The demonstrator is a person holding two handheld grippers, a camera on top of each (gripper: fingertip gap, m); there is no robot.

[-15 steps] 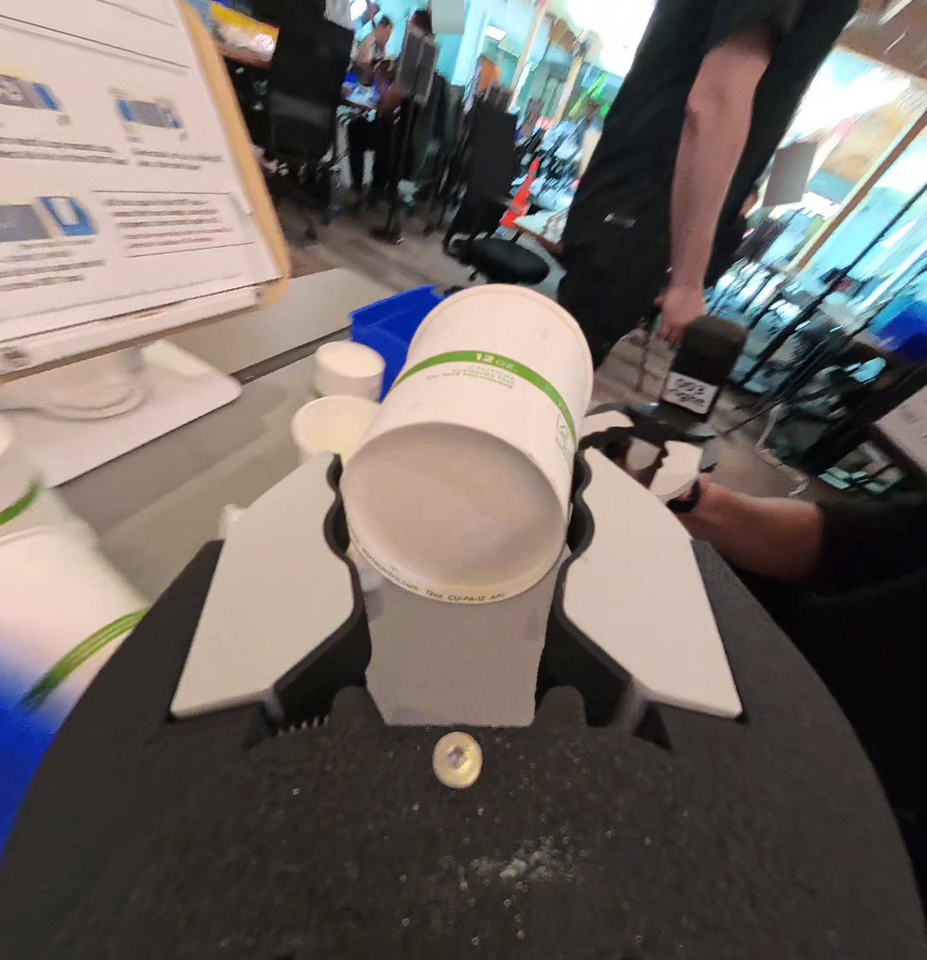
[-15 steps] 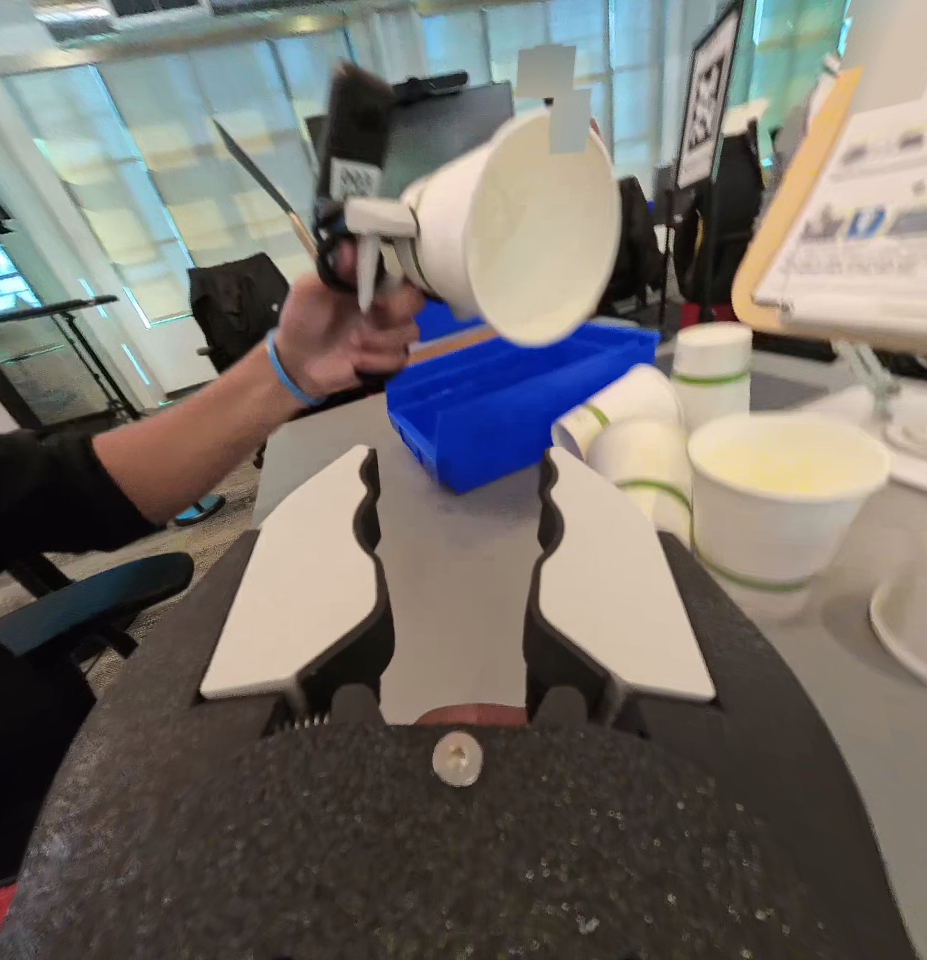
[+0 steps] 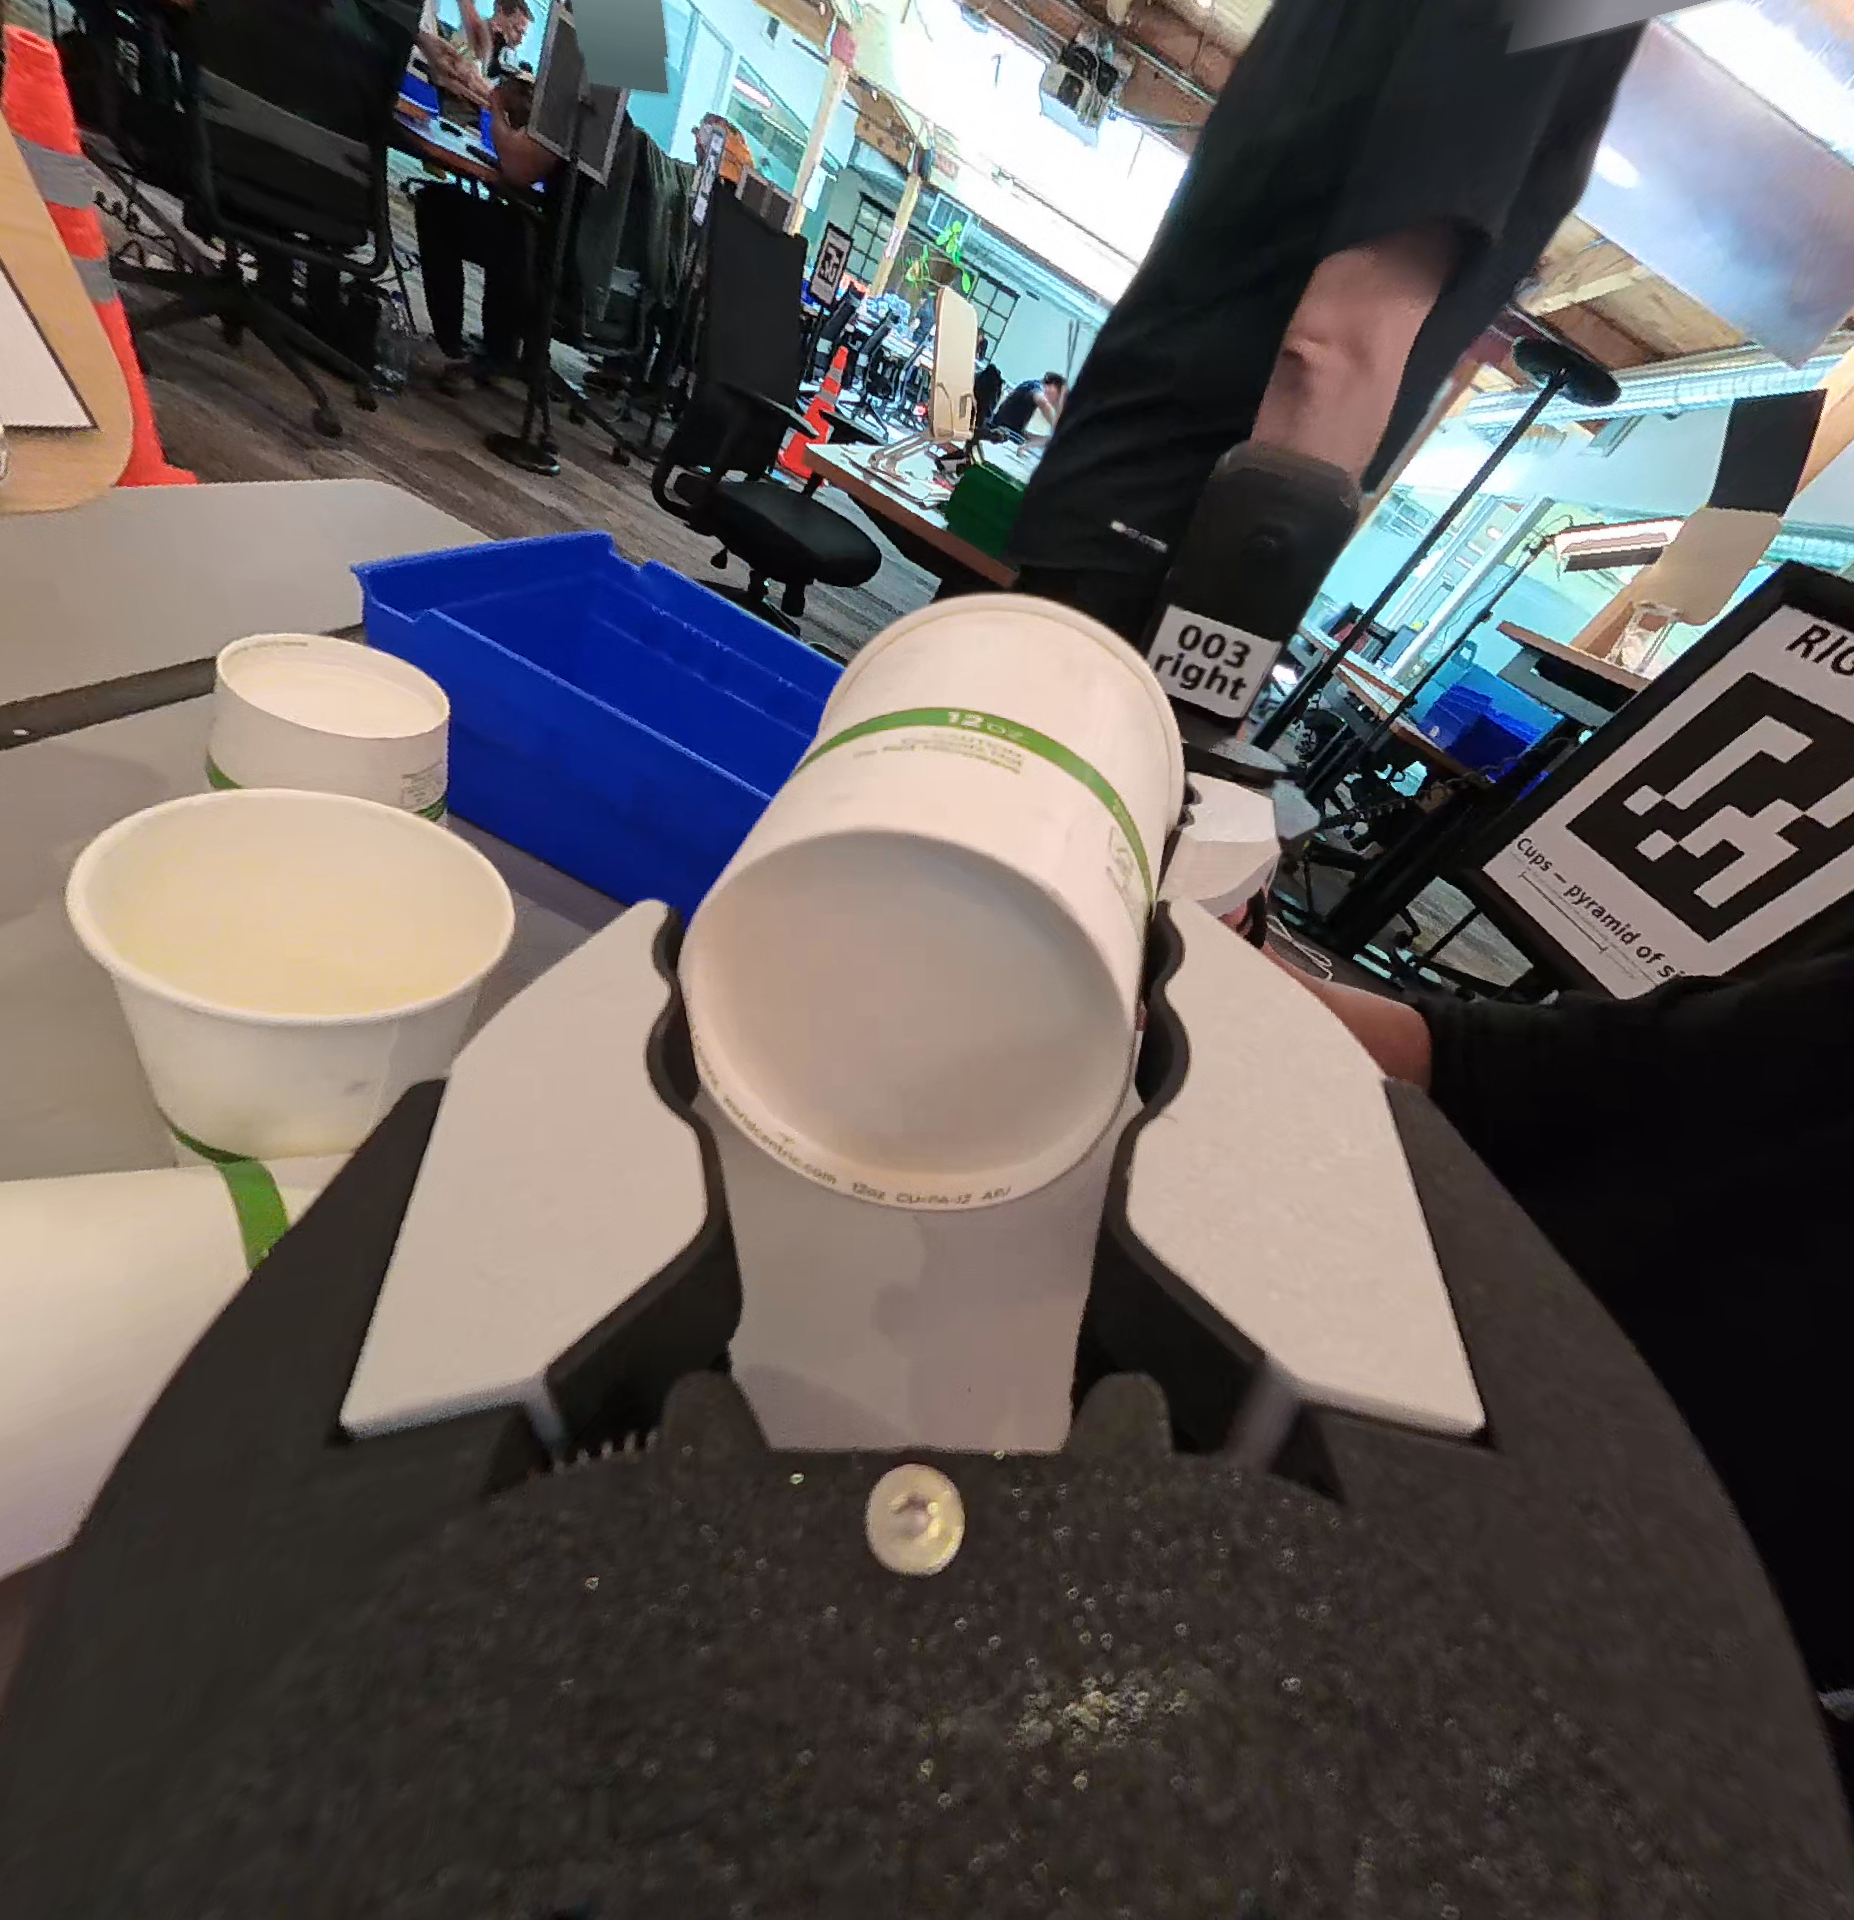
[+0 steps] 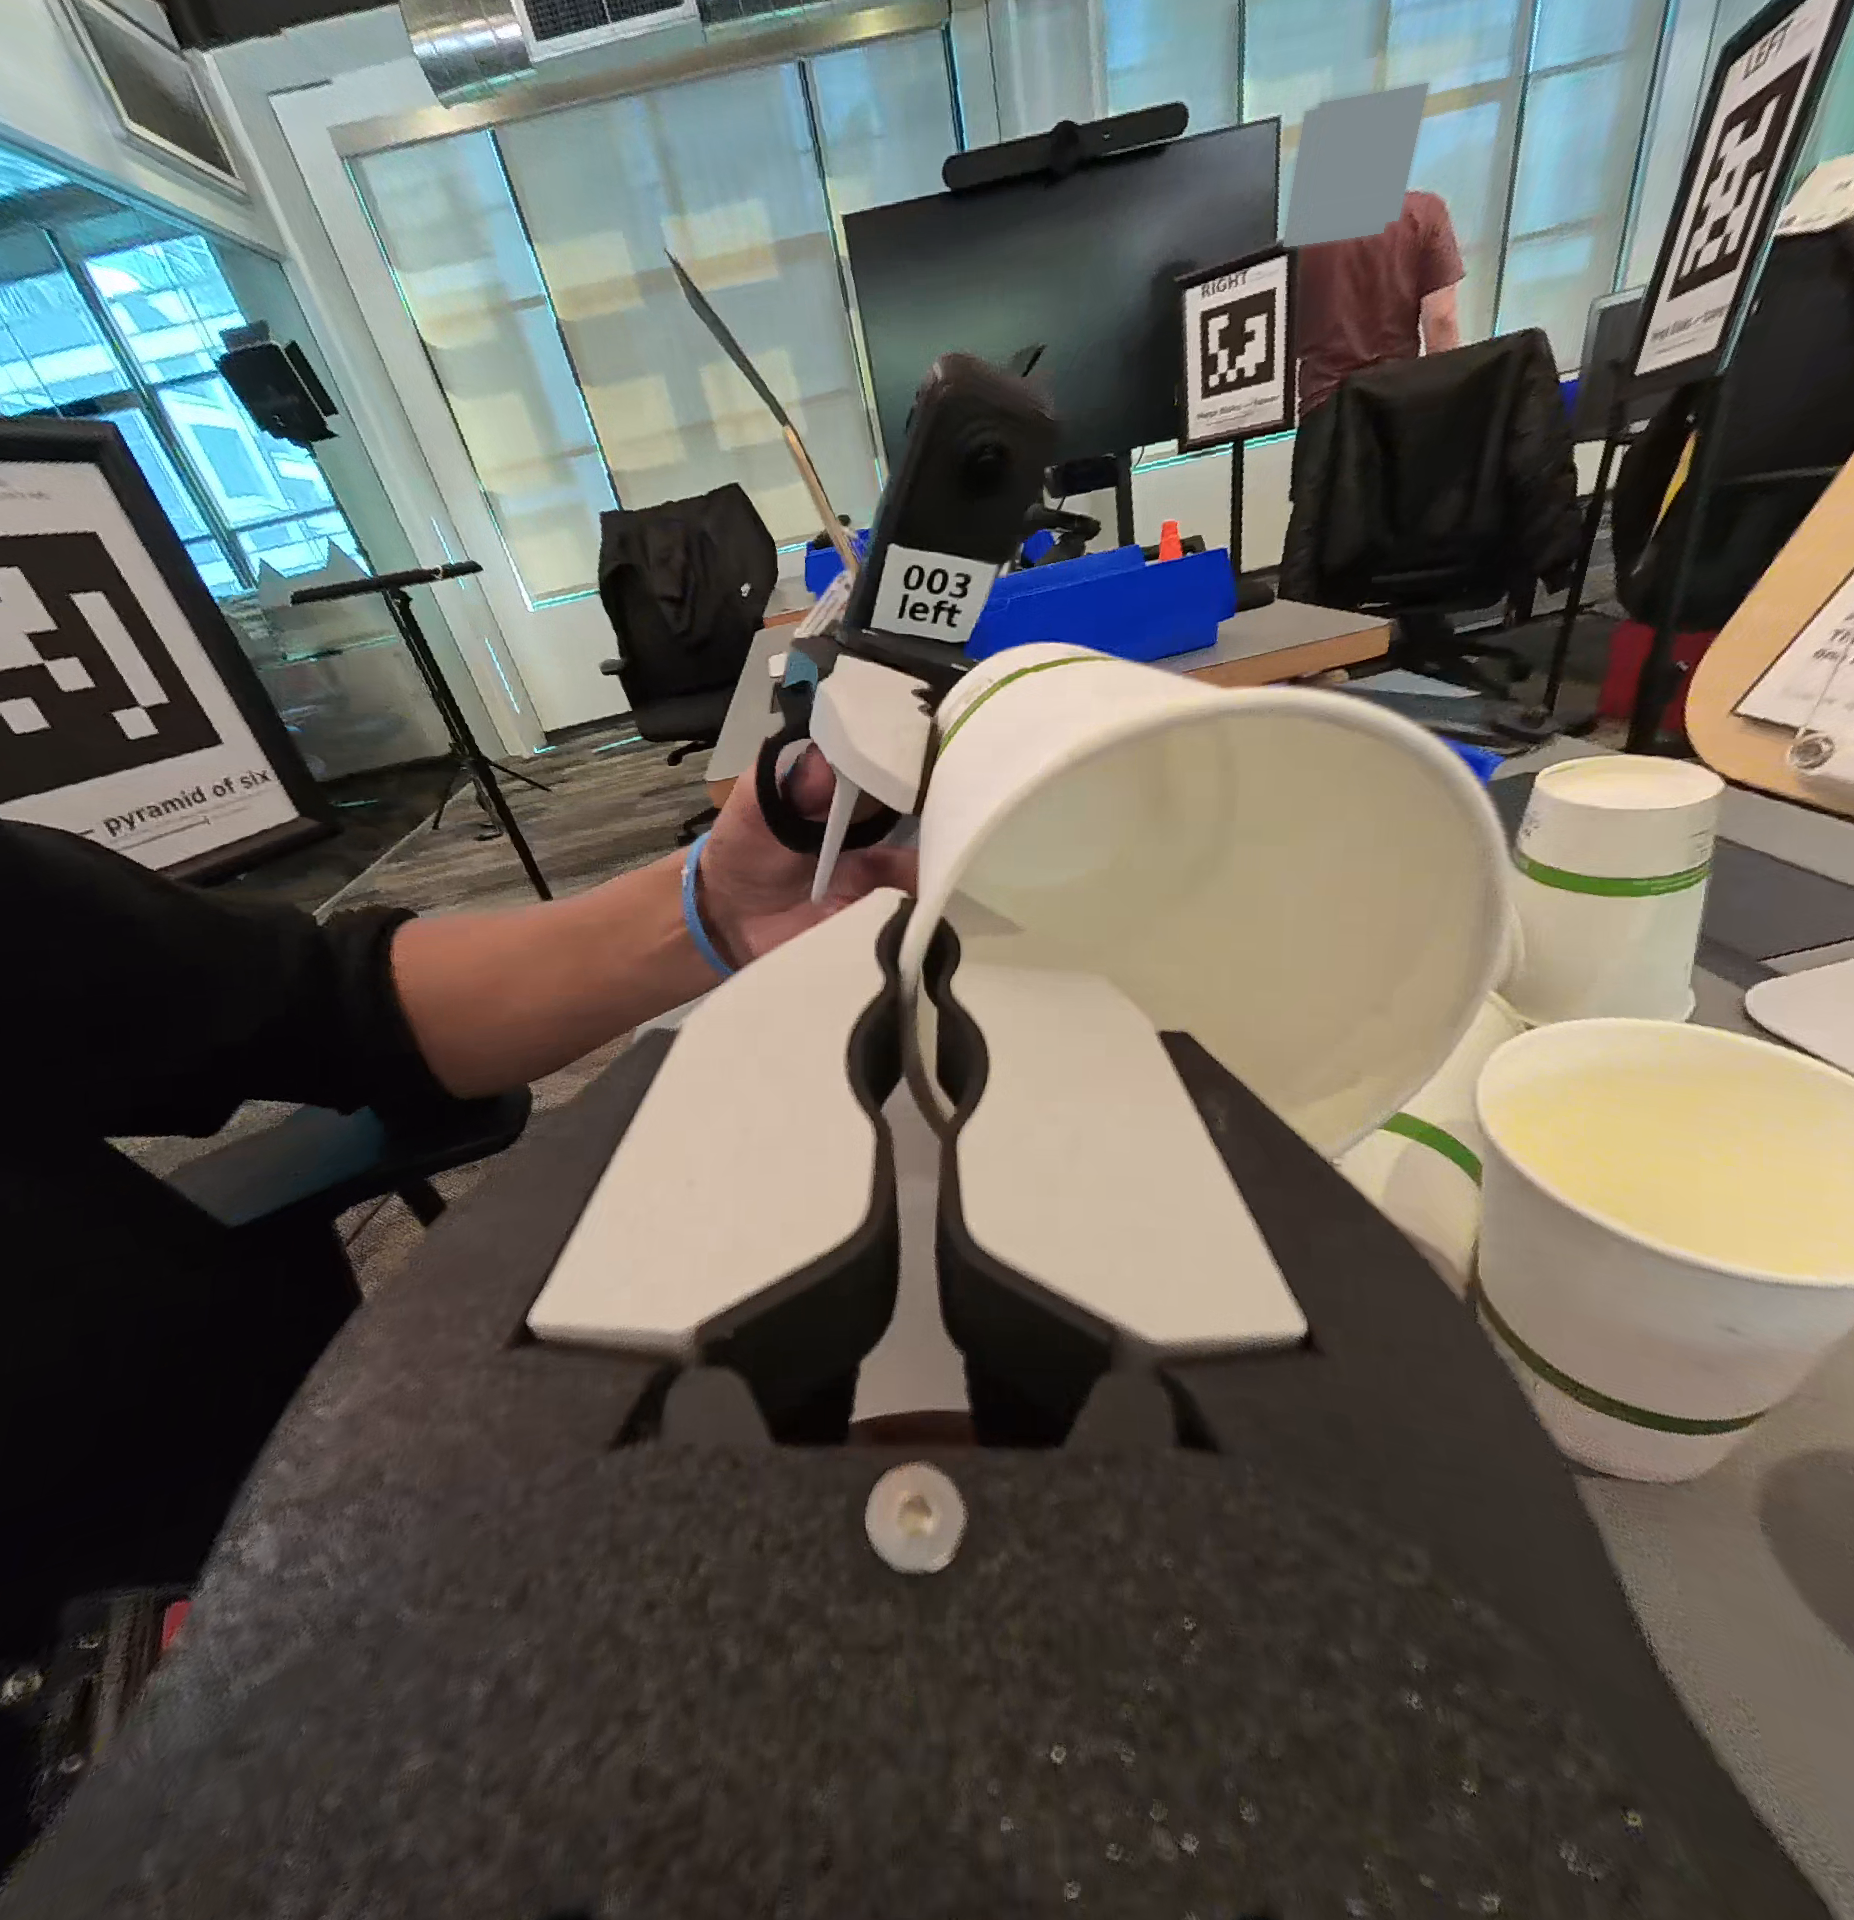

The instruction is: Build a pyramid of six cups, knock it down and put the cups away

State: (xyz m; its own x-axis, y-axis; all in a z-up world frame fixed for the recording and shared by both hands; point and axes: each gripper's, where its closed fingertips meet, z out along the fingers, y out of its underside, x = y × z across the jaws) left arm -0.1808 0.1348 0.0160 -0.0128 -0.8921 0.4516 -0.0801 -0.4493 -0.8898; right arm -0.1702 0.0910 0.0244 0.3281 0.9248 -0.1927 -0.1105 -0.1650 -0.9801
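My left gripper [image 3: 912, 935] is shut on a white paper cup with a green band [image 3: 933, 935], held on its side in the air, base toward the camera. In the right wrist view the same cup [image 4: 1214, 883] shows its open mouth, with the left gripper [image 4: 881, 727] behind it. My right gripper [image 4: 915, 935] is shut on the near rim of that cup, the wall pinched between its fingers. The right gripper [image 3: 1224, 842] peeks out behind the cup in the left wrist view. Both grippers hold this one cup.
On the grey table [image 3: 50, 1039] stand an upright cup [image 3: 289, 966], an upside-down cup [image 3: 325, 727] and a cup lying on its side [image 3: 102, 1330]. A blue bin [image 3: 590, 707] sits behind them. A clipboard stand [image 4: 1816, 644] is at the right. A person [image 3: 1266, 312] stands beyond the table.
My right gripper was open and apart from the cup; it has moved up and shut on the rim. The left gripper has swung the cup lower and closer to the right gripper.
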